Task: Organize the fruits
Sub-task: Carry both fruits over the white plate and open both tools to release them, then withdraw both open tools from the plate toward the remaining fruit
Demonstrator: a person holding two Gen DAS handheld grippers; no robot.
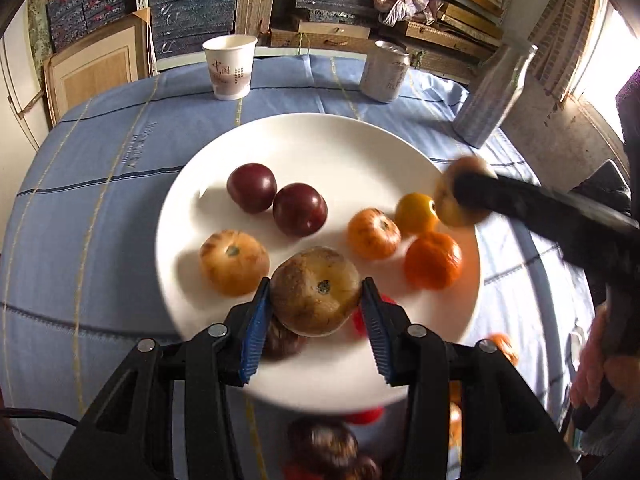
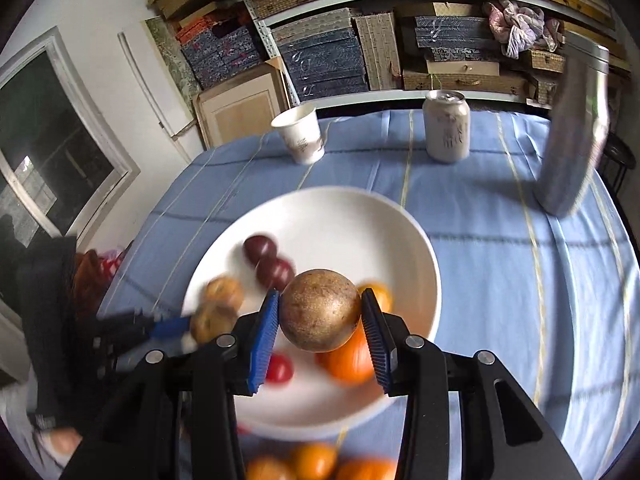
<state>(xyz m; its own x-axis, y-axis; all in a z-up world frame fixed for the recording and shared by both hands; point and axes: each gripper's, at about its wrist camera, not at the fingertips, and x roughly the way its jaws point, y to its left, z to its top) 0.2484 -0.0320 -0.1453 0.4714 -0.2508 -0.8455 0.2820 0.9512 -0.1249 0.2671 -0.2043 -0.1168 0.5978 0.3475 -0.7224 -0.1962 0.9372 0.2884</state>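
Note:
A white plate point(image 1: 320, 140) on the blue cloth holds two dark red plums point(image 1: 252, 187), a pale yellow-brown fruit point(image 1: 234, 262), a small yellow fruit point(image 1: 416, 213) and two orange mandarins point(image 1: 433, 260). Above the plate's near side, my left gripper point(image 1: 316, 300) is shut on a brown spotted fruit point(image 1: 316, 291). My right gripper point(image 2: 320, 310) is shut on a round brown fruit point(image 2: 319, 310) over the same plate point(image 2: 320, 208). In the left wrist view that right gripper reaches in from the right with its fruit point(image 1: 460, 192). More fruit point(image 2: 316, 460) lies blurred on the cloth near me.
A paper cup point(image 1: 230, 66), a drink can point(image 1: 384, 72) and a tall glass bottle point(image 1: 494, 94) stand on the far side of the table. Shelves stacked with boxes fill the back wall. A person's hand point(image 1: 596, 372) shows at the right.

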